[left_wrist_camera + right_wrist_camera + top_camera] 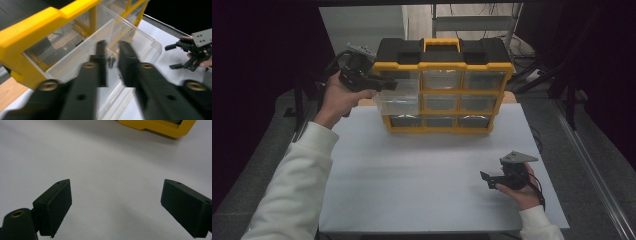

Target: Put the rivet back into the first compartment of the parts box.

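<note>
A yellow and black drawer organizer (442,65) stands at the back of the white board (412,175). One clear drawer (398,100) in its left column is pulled out. My left gripper (388,85) hovers over that drawer, held by a hand in a white sleeve. In the left gripper view its jaws (112,44) stand slightly apart above the drawer (147,41), and a small metal screw (110,61) lies below the gap, untouched by the pads. My right gripper (487,180) rests low at the board's front right, open and empty (116,202).
The organizer's yellow frame (37,27) is close on the left of the left gripper view, and its bottom corner (160,127) is far off in the right gripper view. Bare wood (10,95) lies beside the board. A metal rack (472,22) stands behind.
</note>
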The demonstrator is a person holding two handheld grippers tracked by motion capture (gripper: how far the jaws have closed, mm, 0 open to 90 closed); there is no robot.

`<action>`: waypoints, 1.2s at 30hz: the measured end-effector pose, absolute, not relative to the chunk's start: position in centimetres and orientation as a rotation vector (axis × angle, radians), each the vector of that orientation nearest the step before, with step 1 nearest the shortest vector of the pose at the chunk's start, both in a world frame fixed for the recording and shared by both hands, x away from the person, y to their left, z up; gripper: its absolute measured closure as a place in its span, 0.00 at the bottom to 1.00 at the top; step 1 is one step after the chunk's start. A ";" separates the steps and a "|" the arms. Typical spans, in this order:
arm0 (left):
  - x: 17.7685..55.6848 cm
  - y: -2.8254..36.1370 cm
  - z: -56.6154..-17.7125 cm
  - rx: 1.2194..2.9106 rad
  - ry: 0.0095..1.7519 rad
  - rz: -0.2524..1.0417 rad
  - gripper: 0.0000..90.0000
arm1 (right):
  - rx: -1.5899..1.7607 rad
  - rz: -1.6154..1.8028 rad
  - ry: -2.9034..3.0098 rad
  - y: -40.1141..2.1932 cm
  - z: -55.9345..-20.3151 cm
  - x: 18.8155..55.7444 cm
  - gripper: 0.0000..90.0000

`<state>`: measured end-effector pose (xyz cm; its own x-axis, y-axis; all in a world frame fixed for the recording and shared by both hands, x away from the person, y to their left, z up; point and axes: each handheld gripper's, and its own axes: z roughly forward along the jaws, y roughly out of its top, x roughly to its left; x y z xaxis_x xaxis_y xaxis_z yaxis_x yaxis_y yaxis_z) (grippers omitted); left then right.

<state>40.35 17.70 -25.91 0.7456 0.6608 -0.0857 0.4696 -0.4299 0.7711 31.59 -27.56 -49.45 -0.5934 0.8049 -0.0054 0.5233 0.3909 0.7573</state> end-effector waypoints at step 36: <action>31.7 23.8 -35.0 1.992 0.919 0.350 0.14 | 1.148 1.123 2.255 -28.1 -48.6 30.4 0.11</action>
<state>31.67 23.84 -35.04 0.6855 0.7208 -0.1024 0.4701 -0.3308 0.8183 30.41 -28.13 -48.62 -0.5991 0.8002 0.0275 0.5041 0.3502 0.7894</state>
